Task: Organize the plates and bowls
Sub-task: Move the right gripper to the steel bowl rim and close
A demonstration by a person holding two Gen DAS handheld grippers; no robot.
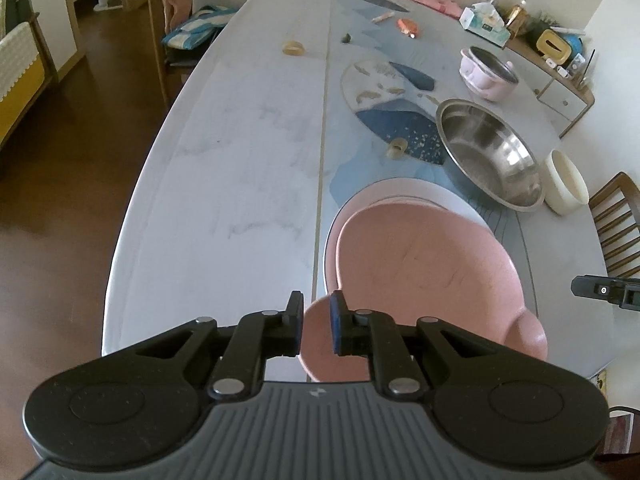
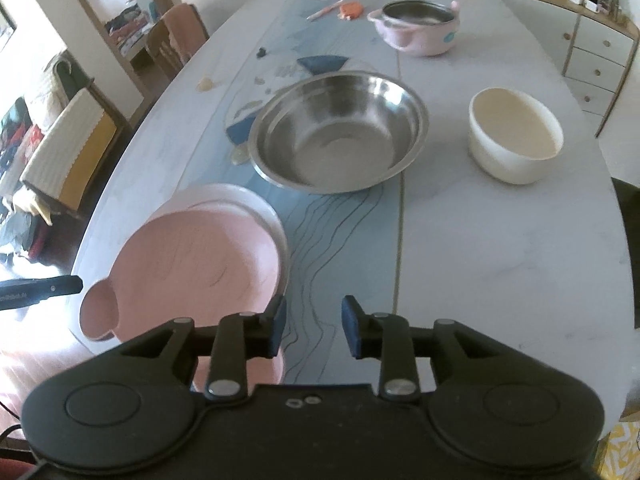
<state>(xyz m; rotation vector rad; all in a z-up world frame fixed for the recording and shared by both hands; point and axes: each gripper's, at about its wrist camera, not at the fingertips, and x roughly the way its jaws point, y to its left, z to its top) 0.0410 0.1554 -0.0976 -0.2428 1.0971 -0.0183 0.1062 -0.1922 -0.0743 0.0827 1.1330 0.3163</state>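
While a pink plate with ear-shaped tabs already rests on a paler plate at the near edge of the counter, the bowls are still scattered. A steel bowl sits just beyond the plates, a cream bowl to its right, and a pink pot farther back. The left gripper hovers over a plate tab, jaws nearly closed, the tab's rim in the narrow gap though contact is unclear. The right gripper is open, holding nothing. Judging by this, stacking has only begun.
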